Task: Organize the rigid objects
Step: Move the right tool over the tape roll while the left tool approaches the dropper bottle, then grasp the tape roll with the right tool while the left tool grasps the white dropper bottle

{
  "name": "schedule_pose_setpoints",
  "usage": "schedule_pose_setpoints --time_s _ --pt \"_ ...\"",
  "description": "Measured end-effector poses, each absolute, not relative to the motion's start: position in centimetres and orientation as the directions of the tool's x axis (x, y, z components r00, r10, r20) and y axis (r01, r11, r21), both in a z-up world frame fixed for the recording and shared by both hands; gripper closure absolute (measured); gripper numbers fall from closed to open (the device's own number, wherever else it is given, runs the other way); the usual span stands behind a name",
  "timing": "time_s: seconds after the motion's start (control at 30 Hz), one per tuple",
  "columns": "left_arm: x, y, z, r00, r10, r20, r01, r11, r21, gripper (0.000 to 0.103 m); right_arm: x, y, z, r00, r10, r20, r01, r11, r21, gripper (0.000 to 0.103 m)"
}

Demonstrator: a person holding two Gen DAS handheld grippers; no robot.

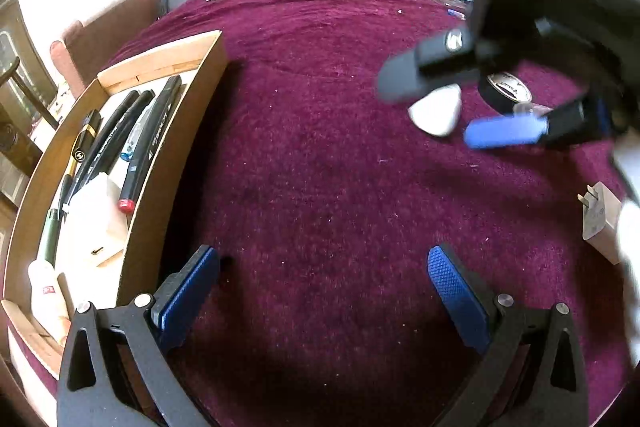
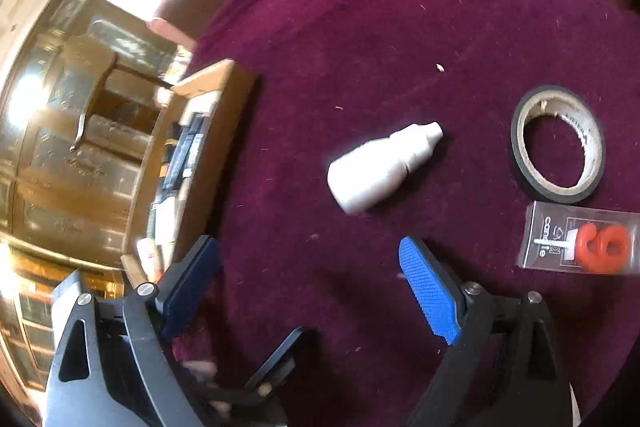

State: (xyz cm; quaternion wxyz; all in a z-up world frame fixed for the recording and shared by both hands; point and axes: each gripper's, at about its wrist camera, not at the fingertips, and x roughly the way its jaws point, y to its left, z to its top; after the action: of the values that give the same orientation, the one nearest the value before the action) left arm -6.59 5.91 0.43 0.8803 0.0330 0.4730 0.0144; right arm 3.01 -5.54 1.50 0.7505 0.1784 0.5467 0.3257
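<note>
Right now both grippers hang over a table with a dark red cloth point(image 1: 320, 147) on it. The right gripper point(image 2: 310, 287) has its two blue fingers spread wide, and nothing is between them. A small white bottle point(image 2: 380, 169) lies on its side on the cloth, just past the fingertips and a bit toward the right finger point(image 2: 430, 291), not touching either one. Its cap end points up and to the right in the right wrist view. A black tape roll point(image 2: 558, 145) lies flat to the right of the bottle, and near that sits a clear little bag with a red thing inside point(image 2: 580, 243).

The left gripper point(image 1: 324, 279) is spread wide too, with only bare cloth between its fingers (nothing held). A wooden box point(image 1: 176, 163) stands just beside its left finger point(image 1: 188, 291). Pens and markers point(image 1: 132, 131) lie inside the box, along with a white block point(image 1: 96, 211).

From the left wrist view, the right gripper point(image 1: 464, 111) is up ahead, and the bottle point(image 1: 436, 111) peeks out between its fingers. A white plug point(image 1: 600, 223) lies at the right edge.
</note>
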Motion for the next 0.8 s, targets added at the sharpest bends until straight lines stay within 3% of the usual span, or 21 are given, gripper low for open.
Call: schedule_pose_setpoints --time_s 0.1,0.23,0.47,0.63,0.8 --pt "-6.6 6.1 0.4 0.545 0.050 -0.837 0.013 0.998 0.068 0.001 2.9 -8.5 3.7 0.314 0.657 -0.685 -0.268 0.753 0.600 0.010" --pt "-6.3 6.5 0.3 0.524 0.034 -0.851 0.026 0.998 0.055 0.001 2.8 -12.4 5.0 0.460 0.485 -0.744 -0.169 0.870 0.464 0.010" --pt "-6.8 6.6 0.3 0.527 0.025 -0.850 0.038 0.998 0.053 0.001 5.7 -15.0 3.0 0.510 0.161 -0.845 -0.012 0.983 0.181 0.011" --pt "-6.9 6.8 0.3 0.524 0.020 -0.851 0.041 0.998 0.048 0.001 8.1 -13.4 0.6 0.430 0.106 -0.897 -0.068 0.994 0.085 0.011" --pt "-6.9 6.8 0.2 0.522 0.016 -0.853 0.047 0.998 0.048 0.001 7.2 -13.7 0.8 0.430 0.154 -0.890 -0.094 0.988 0.125 0.014"
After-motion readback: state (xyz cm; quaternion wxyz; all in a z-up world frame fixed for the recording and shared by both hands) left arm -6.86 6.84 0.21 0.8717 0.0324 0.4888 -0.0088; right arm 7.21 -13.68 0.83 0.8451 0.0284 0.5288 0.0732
